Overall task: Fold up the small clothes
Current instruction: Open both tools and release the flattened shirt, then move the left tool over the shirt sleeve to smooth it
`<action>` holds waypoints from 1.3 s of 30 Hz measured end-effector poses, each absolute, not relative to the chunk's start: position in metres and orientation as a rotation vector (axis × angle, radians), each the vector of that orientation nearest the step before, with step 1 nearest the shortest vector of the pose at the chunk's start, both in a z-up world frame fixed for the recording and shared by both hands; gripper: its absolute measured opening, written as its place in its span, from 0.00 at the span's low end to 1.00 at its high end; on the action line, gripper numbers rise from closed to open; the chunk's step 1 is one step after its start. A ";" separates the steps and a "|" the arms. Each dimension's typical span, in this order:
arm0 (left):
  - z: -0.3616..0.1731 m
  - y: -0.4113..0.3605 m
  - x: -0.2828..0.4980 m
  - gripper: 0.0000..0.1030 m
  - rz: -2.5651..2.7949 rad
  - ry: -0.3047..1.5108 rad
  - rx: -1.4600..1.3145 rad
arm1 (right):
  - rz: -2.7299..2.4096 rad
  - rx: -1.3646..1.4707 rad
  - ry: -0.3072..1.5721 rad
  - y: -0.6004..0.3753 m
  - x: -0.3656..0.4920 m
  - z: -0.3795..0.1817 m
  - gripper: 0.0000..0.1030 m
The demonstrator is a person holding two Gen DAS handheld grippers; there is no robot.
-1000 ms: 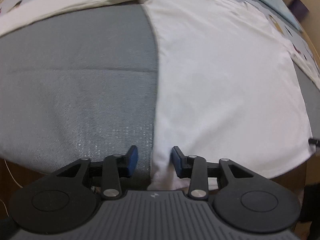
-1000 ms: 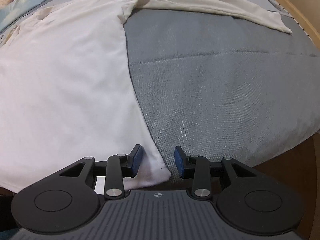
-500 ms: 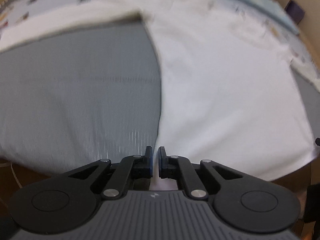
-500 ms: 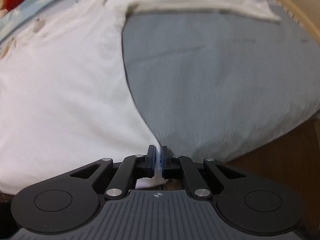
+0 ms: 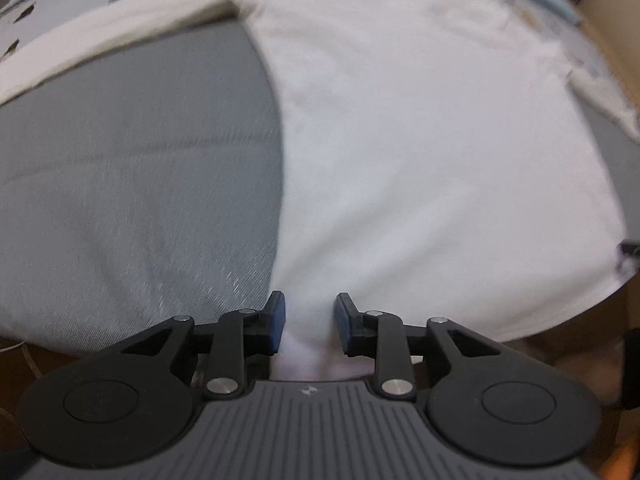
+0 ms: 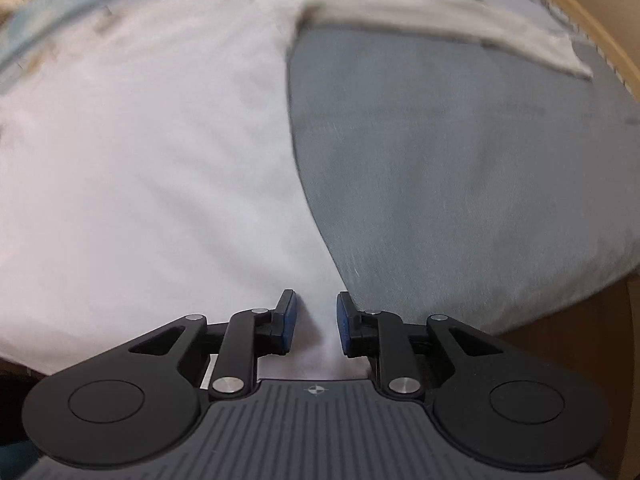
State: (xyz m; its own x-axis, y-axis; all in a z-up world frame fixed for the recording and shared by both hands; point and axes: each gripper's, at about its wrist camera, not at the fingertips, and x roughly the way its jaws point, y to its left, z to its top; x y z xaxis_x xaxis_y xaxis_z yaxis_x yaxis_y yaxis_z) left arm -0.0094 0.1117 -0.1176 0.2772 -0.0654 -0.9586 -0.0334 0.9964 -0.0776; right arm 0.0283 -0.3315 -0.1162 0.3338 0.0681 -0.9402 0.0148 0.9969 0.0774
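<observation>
Shirt: one white long-sleeved shirt (image 5: pixel 420 152), plain, smooth over the body, lying flat on a grey cover (image 5: pixel 132 184).
Where it lies: its hem hangs at the near edge of the cover, just under both tools; its upper end reaches a light patterned sheet (image 5: pixel 60 4) farther back.
Long axis: runs from the hem near the cameras away toward the far end, where the neck area is blurred.
Sleeves: two, each stretched sideways from the far end; left sleeve (image 5: pixel 120 40) runs off leftward in the left wrist view, right sleeve (image 6: pixel 460 20) rightward in the right wrist view.
Left gripper (image 5: pixel 307 322): pointing steeply down over the left hem corner; blue pads spreading apart, white cloth bunched between them, and the left pad (image 5: pixel 277 320) does not look pressed into it.
Right gripper (image 6: pixel 314 322): pointing steeply down over the right hem corner; pads spreading apart, a ridge of cloth standing in the gap.
Count: one shirt, two sleeves, two tools, one grey cover.
Sharpness: both views are motion-blurred; fine seams cannot be made out.
</observation>
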 end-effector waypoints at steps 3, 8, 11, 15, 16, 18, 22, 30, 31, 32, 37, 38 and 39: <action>-0.107 0.113 -0.007 0.35 -0.016 1.240 -0.108 | 0.035 0.070 1.191 -0.329 0.032 -0.104 0.22; -0.092 0.115 -0.004 0.43 0.020 1.151 -0.102 | 0.066 0.133 0.874 -0.348 0.038 -0.026 0.29; -0.092 0.113 -0.002 0.43 0.031 1.141 -0.111 | 0.081 0.087 0.688 -0.357 0.035 0.015 0.47; -0.087 0.115 0.003 0.44 0.048 1.113 -0.116 | 0.040 0.123 0.586 -0.371 0.035 0.025 0.50; -0.086 0.116 0.004 0.47 0.053 1.107 -0.121 | 0.030 0.198 0.581 -0.377 0.038 0.022 0.50; -0.085 0.118 0.003 0.51 0.063 1.096 -0.126 | 0.009 0.280 0.566 -0.382 0.044 0.021 0.50; -0.078 0.119 0.006 0.55 0.089 1.051 -0.131 | 0.020 0.268 0.587 -0.369 0.057 0.015 0.50; -0.038 0.126 0.016 0.70 0.152 0.880 -0.083 | 0.045 0.234 0.593 -0.348 0.057 0.006 0.50; -0.032 0.127 0.020 0.70 0.157 0.858 -0.065 | 0.046 0.243 0.593 -0.348 0.058 0.005 0.50; -0.024 0.130 0.026 0.70 0.155 0.836 -0.052 | 0.048 0.252 0.594 -0.347 0.059 0.005 0.50; 0.005 0.160 0.072 0.71 0.163 0.737 -0.054 | 0.040 0.266 0.587 -0.343 0.066 0.003 0.50; 0.007 0.171 0.084 0.71 0.167 0.728 -0.074 | 0.038 0.269 0.590 -0.342 0.067 0.003 0.50; 0.007 0.182 0.095 0.70 0.172 0.724 -0.094 | 0.037 0.265 0.587 -0.341 0.068 0.002 0.50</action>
State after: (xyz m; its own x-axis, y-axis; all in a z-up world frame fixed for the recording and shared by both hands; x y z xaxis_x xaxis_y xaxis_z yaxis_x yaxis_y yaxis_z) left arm 0.0945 0.1822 0.0074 0.7362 0.1240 -0.6654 -0.1886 0.9817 -0.0257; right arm 0.0676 -0.3405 0.0023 0.8328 0.1099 -0.5426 0.0407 0.9653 0.2579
